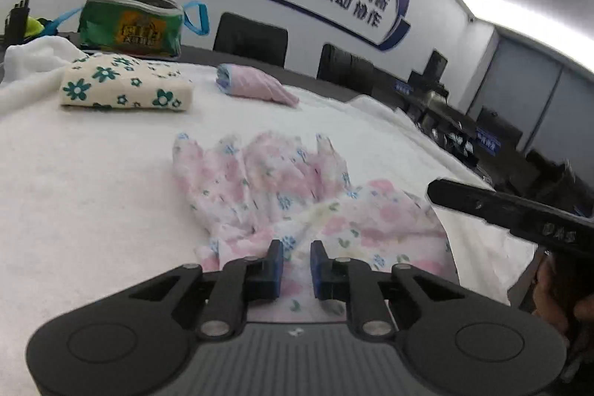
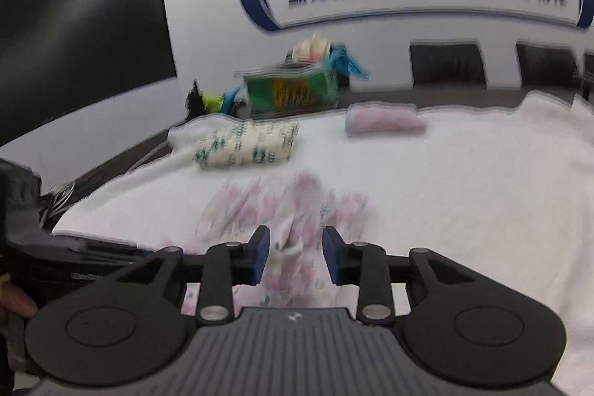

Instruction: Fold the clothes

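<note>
A crumpled white garment with pink and blue flowers (image 1: 282, 188) (image 2: 289, 206) lies on the white towel-covered table (image 1: 92, 192) (image 2: 464, 192). My left gripper (image 1: 296, 247) hovers over its near edge with a narrow gap between the blue pads. Cloth shows through that gap, and the pads do not visibly press it. My right gripper (image 2: 296, 236) is open wider, and a raised ridge of the garment stands between its pads without touching them. The right gripper's black finger (image 1: 434, 190) reaches in from the right in the left wrist view. The right wrist view is blurred.
At the back left lie a folded cream cloth with green flowers (image 1: 126, 84) (image 2: 245, 143) and a folded pink cloth (image 1: 256, 86) (image 2: 386, 121). A green bag (image 1: 130, 25) (image 2: 293, 88) stands behind them. Black chairs (image 1: 250, 39) (image 2: 447, 64) line the far edge. A dark screen (image 2: 81, 36) hangs on the wall.
</note>
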### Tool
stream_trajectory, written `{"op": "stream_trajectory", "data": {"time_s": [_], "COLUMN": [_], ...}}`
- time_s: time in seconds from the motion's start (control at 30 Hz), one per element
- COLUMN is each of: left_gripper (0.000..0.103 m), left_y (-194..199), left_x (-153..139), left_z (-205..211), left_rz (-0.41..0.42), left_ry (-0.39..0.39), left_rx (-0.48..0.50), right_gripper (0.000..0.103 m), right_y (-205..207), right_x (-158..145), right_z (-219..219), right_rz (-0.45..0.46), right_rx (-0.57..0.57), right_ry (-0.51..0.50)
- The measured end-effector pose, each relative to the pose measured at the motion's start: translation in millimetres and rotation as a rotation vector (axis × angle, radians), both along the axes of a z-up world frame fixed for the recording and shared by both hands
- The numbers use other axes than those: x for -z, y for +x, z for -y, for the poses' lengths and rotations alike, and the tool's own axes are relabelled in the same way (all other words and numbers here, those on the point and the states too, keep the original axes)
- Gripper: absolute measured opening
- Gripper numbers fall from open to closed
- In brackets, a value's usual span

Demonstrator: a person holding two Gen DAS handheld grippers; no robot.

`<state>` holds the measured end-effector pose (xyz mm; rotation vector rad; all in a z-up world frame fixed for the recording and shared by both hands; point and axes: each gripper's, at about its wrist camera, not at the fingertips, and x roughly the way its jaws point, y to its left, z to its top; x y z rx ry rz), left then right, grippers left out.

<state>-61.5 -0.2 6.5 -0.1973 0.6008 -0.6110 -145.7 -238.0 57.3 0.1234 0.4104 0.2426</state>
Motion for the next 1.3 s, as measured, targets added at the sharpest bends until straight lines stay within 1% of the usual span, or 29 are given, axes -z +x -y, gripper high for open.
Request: {"op": "stream_trajectory", "data": {"time_s": [0.07,0.1,0.13,0.17,0.2,0.23,0.27,0.3,0.33,0.37,0.4,0.43,0.5,0.53,0.57,0.6,0.63,0.67,0.7,0.73,0.77,0.8,0.9,0.97,1.07,1.1,1.17,1.3], "left_gripper": [0.021,0.02,0.02,0.02,0.021,0.027,0.046,0.059,0.075,0.076,0.076,0.075,0.061,0.044,0.035,0.033,0.028,0.024,0.022,0.017,0.013,0.012,0.008,0.006,0.004,0.004,0.003,0.003], "left_y": [0,0,-1,-5,-9,-14,-20,-25,-30,-32,-33,-32,-25,-19,-14,-11,-9,-9,-10,-11,-12,-11,-6,-3,-4,-3,0,7], "left_x": [1,2,1,-1,-3,-5,-8,-10,-12,-13,-13,-13,-11,-9,-7,-4,-2,-1,0,0,0,0,-1,-2,-5,-6,-7,-8], "left_z": [1,1,0,-4,-12,-21,-28,-35,-41,-42,-41,-40,-35,-33,-32,-33,-35,-36,-37,-36,-36,-35,-35,-37,-36,-35,-32,-26], "left_rz": [0.026,0.032,0.024,0.015,0.013,0.015,0.016,0.017,0.016,0.015,0.02,0.023,0.014,-0.011,-0.038,-0.066,-0.088,-0.103,-0.113,-0.115,-0.112,-0.111,-0.119,-0.122,-0.103,-0.1,-0.099,-0.096], "left_ry": [-0.006,0.0,0.013,0.01,-0.007,-0.025,-0.034,-0.044,-0.052,-0.056,-0.061,-0.063,-0.062,-0.06,-0.065,-0.086,-0.109,-0.13,-0.145,-0.15,-0.154,-0.156,-0.175,-0.188,-0.193,-0.192,-0.189,-0.18], "left_rx": [-0.005,-0.016,-0.049,-0.084,-0.117,-0.155,-0.199,-0.244,-0.281,-0.289,-0.271,-0.255,-0.232,-0.233,-0.231,-0.22,-0.21,-0.212,-0.213,-0.211,-0.209,-0.207,-0.213,-0.212,-0.204,-0.201,-0.191,-0.188], "right_gripper": [0.031,0.031,0.03,0.028,0.026,0.025,0.024,0.024,0.024,0.024,0.024,0.025,0.026,0.026,0.027,0.03,0.032,0.036,0.039,0.041,0.045,0.047,0.047,0.045,0.013,0.011,0.009,0.007], "right_y": [-2,0,1,7,15,23,30,38,45,46,46,45,47,47,46,43,37,31,28,24,22,21,25,28,34,34,31,27], "right_x": [-6,-5,-4,0,7,15,23,31,38,42,45,48,48,46,44,41,38,34,33,31,30,31,37,41,45,45,44,47], "right_z": [-9,-18,-26,-33,-39,-40,-41,-42,-42,-40,-39,-37,-36,-36,-35,-34,-32,-29,-24,-18,-13,-9,-4,-6,-12,-12,-10,-2], "right_rz": [0.055,0.069,0.079,0.068,0.037,-0.003,-0.044,-0.085,-0.121,-0.127,-0.126,-0.125,-0.128,-0.126,-0.111,-0.094,-0.069,-0.046,-0.035,-0.026,-0.027,-0.034,-0.074,-0.093,-0.123,-0.129,-0.124,-0.127], "right_rx": [-0.013,-0.043,-0.07,-0.077,-0.059,-0.043,-0.027,-0.011,0.004,0.011,0.016,0.021,0.028,0.03,0.034,0.038,0.051,0.064,0.078,0.091,0.097,0.102,0.09,0.085,0.076,0.084,0.09,0.107], "right_ry": [0.002,-0.002,-0.009,-0.031,-0.057,-0.059,-0.062,-0.064,-0.065,-0.06,-0.06,-0.06,-0.046,-0.04,-0.039,-0.038,-0.029,-0.02,-0.008,0.004,0.018,0.036,0.084,0.088,0.101,0.106,0.114,0.154]}}
